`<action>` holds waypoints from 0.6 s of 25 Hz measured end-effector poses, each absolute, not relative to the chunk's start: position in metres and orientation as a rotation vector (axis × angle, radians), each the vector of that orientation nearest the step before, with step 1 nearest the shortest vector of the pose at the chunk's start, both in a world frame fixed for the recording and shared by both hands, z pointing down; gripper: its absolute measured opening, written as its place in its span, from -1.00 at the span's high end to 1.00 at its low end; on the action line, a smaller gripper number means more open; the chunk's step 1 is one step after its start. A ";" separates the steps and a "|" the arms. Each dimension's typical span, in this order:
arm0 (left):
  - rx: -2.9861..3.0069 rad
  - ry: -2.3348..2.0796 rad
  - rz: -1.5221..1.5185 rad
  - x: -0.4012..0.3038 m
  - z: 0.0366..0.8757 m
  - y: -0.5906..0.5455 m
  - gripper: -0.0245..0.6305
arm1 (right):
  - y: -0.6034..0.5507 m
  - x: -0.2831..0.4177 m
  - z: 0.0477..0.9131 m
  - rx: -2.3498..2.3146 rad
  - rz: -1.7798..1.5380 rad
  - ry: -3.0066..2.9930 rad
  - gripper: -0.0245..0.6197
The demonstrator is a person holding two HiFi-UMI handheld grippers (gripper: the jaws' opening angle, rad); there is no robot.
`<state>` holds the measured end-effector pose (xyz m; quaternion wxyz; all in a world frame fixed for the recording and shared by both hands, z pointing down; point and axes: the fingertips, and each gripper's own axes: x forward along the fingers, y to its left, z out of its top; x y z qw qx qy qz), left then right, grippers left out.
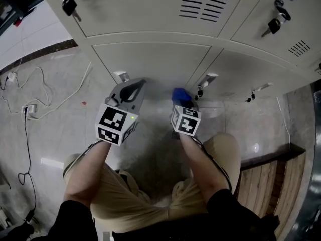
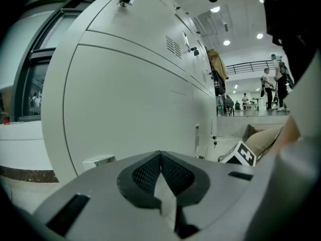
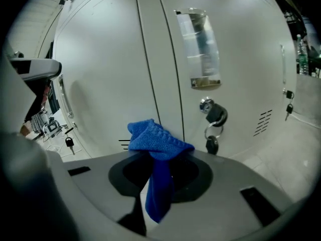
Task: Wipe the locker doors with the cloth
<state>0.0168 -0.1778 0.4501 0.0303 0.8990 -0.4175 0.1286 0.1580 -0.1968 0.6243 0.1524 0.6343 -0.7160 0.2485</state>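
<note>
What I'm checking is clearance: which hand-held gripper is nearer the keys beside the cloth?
Right. The right hand-held gripper, gripping the cloth, is left of the keys; the left hand-held gripper is farther left.

Even indoor light; fisheye warp, dark vignette at edges.

The left forearm and right forearm reach forward side by side. The left gripper has its jaws pressed together, empty. The right gripper pinches a blue cloth.

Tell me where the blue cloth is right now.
The blue cloth is clamped in the right claw, held close to the locker doors, just left of the hanging keys. In the head view it sits right of centre.
</note>
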 end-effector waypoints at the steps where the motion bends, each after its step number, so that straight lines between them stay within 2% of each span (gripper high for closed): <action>1: 2.778 -1.287 0.405 0.018 0.450 -0.177 0.90 | -0.196 0.163 0.625 1.832 0.716 -2.044 0.65; 8: 2.740 -1.321 0.422 0.013 0.455 -0.177 0.90 | -0.195 0.169 0.628 1.866 0.720 -2.006 0.65; 15: 2.686 -1.431 0.419 -0.023 0.450 -0.178 0.90 | -0.189 0.123 0.629 1.752 0.578 -2.072 0.65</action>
